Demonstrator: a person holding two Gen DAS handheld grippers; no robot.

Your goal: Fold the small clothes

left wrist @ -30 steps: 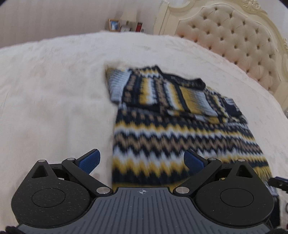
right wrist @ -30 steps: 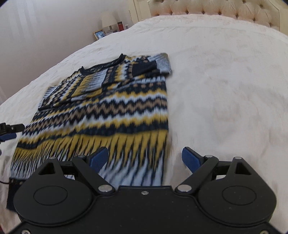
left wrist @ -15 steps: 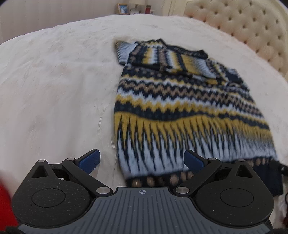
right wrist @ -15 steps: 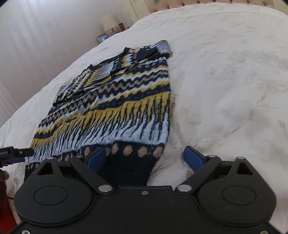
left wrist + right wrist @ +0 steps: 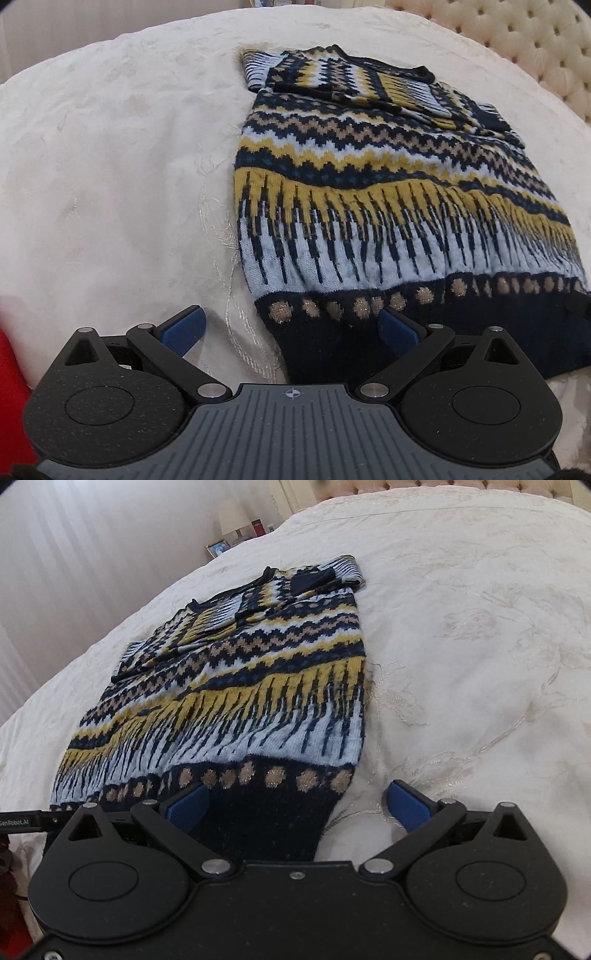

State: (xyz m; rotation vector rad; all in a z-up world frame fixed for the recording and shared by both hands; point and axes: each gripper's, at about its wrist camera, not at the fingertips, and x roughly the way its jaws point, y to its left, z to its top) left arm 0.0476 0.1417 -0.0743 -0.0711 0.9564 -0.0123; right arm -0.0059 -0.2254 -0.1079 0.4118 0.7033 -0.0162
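Observation:
A knitted sweater (image 5: 369, 192) with navy, yellow, tan and pale blue zigzag bands lies flat on a cream bedspread, sleeves folded in over the chest at the far end. It also shows in the right wrist view (image 5: 240, 686). My left gripper (image 5: 291, 330) is open and empty, its jaws straddling the near left corner of the navy hem. My right gripper (image 5: 297, 805) is open and empty, its jaws straddling the near right corner of the hem. Part of the left gripper (image 5: 26, 818) shows at the left edge of the right wrist view.
The embroidered cream bedspread (image 5: 480, 646) spreads wide on both sides of the sweater. A tufted headboard (image 5: 535, 48) stands beyond it. A nightstand with a lamp (image 5: 232, 517) and a photo frame (image 5: 218, 548) sits by the curtain. Something red (image 5: 11, 387) is at the left edge.
Both grippers have drawn back toward me along the sweater, from over its middle to its near hem corners. Both stayed open.

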